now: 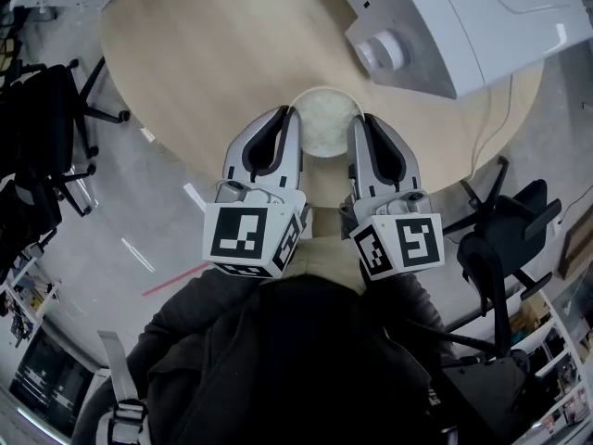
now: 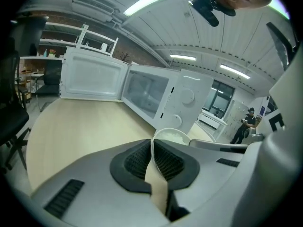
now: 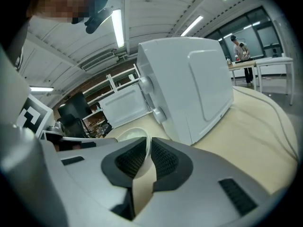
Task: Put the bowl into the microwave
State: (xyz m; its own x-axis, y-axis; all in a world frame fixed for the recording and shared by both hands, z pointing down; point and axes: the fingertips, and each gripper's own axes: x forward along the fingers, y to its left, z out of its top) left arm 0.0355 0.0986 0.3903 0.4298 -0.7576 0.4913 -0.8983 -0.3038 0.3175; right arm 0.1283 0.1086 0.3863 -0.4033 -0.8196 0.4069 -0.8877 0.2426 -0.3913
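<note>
Because both jaws are nearly closed on its thin rim, left gripper at nine o'clock and right gripper at three, the bowl at the tabletop's six o'clock edge looks light, stiff, slippery and tippable.
</note>
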